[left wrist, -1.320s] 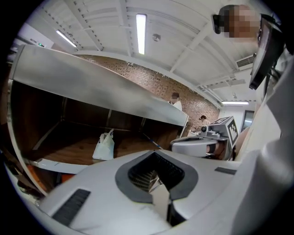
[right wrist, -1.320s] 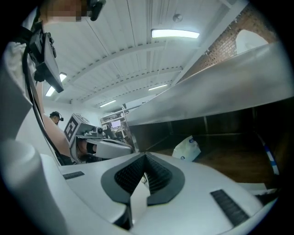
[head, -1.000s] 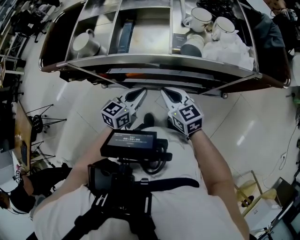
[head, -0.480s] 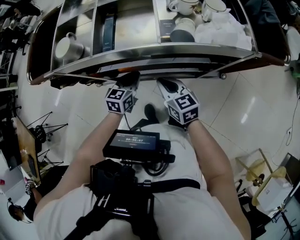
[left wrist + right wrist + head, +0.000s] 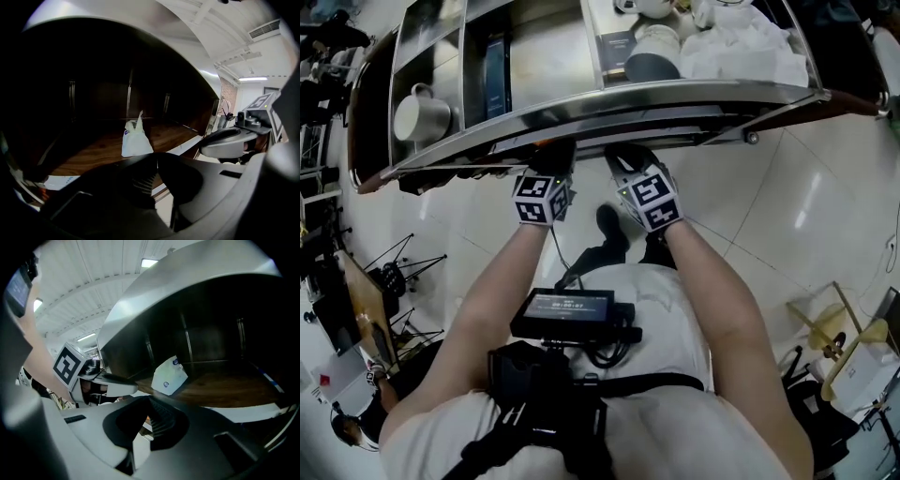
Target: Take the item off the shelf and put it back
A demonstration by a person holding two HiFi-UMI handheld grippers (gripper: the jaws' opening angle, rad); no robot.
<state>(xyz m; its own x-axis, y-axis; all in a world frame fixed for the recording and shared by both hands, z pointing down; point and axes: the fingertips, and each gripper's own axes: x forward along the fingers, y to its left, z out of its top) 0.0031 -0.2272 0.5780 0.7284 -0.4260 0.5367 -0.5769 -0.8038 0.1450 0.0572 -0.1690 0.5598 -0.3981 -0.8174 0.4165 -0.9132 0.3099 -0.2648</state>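
The only print near the tools is a small blue mark on the white plastic bag [image 5: 136, 140], too small to read. The screen [image 5: 570, 307] on the person's chest rig shows pale digits that are also too small to read. Each tool carries a cube of black-and-white square markers.

One bag stands upright on the lower wooden shelf [image 5: 93, 157], with its tied top pointing up. What is inside it cannot be told. It is ahead of both tools and touches neither.

The left gripper [image 5: 156, 161] has its jaws together with nothing between them. The right gripper [image 5: 149, 405] is closed and empty in the same way. The two sit side by side under the steel shelf edge [image 5: 609, 101].

On the upper shelf one white mug [image 5: 420, 115] lies on its side at the left. A dark flat box [image 5: 495, 62] stands in the next compartment. At the right are a grey-and-white cup [image 5: 654, 54] and a crumpled white bag [image 5: 741, 52].
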